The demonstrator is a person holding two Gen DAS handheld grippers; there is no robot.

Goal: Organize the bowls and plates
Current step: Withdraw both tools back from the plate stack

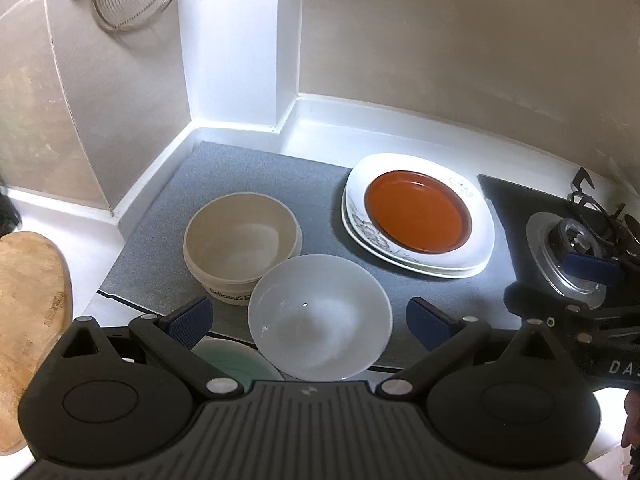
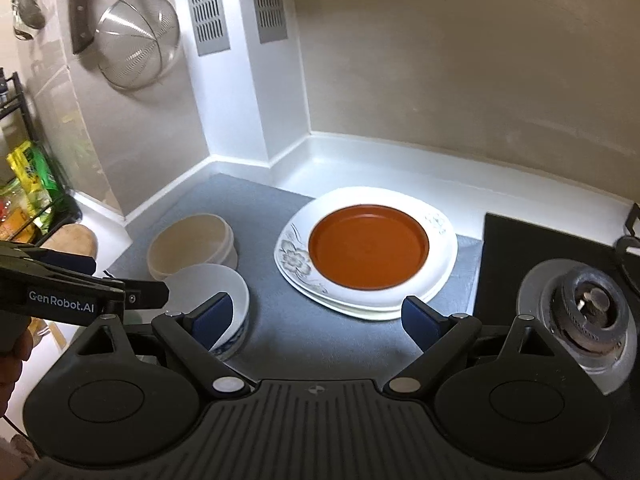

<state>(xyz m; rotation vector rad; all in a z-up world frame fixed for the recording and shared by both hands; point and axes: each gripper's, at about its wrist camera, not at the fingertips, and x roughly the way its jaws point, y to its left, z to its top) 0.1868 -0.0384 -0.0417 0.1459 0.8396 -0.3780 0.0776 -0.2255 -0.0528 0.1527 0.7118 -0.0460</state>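
An orange plate [image 1: 418, 216] [image 2: 368, 248] lies on stacked white floral plates [image 1: 476, 248] [image 2: 296, 260] on a grey mat [image 1: 256, 172]. A beige bowl [image 1: 240, 236] [image 2: 188, 244] stands to the left. In front of it sits a white bowl [image 1: 320, 320] [image 2: 212, 280]. My left gripper [image 1: 310, 320] hovers open over the white bowl, its fingers wide of the rim. My right gripper [image 2: 316, 320] is open with nothing between its fingers, above the mat at the near edge of the white plates. A pale green plate [image 1: 240, 360] shows partly under the left gripper.
A gas burner [image 1: 572, 248] [image 2: 592, 308] sits on a black hob at the right. A wooden board [image 1: 28, 312] lies at the left. A wire strainer [image 2: 136, 44] and a knife hang on the wall. A rack with packets [image 2: 28, 184] stands far left.
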